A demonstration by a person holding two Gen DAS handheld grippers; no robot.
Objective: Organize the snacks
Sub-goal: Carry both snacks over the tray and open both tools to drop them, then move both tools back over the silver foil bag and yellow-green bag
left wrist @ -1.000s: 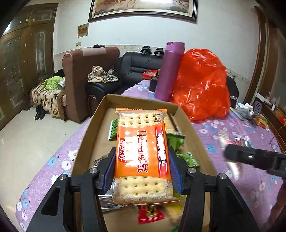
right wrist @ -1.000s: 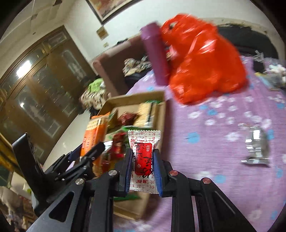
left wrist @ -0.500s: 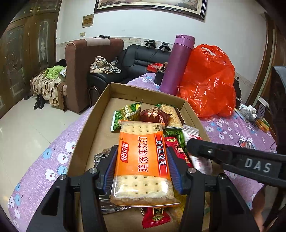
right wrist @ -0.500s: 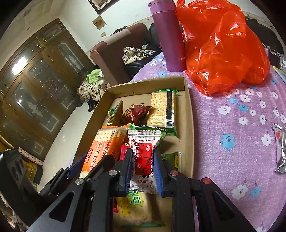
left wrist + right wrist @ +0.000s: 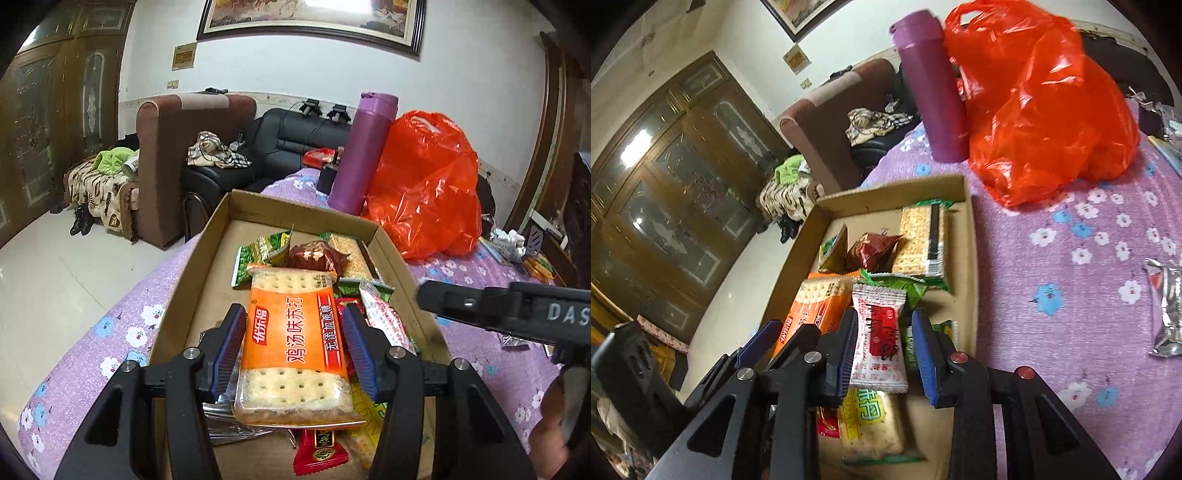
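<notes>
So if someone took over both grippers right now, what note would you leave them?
Left gripper: jaws stand around the orange cracker pack over the cardboard box; a thin gap shows at each pad, so the grip is unclear.
Right gripper: jaws opening, letting go of the small white-and-red packet above the box.
Done: several snacks already lie in the box.
Left: set the cracker pack down, then fetch the silver packet lying on the purple flowered cloth.

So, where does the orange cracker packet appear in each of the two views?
Left wrist view: the orange cracker packet sits low in the centre, between that claw's pads.
Right wrist view: it lies lower left, inside the cardboard box.
Shared landmark: the purple bottle beside the red bag.
</notes>
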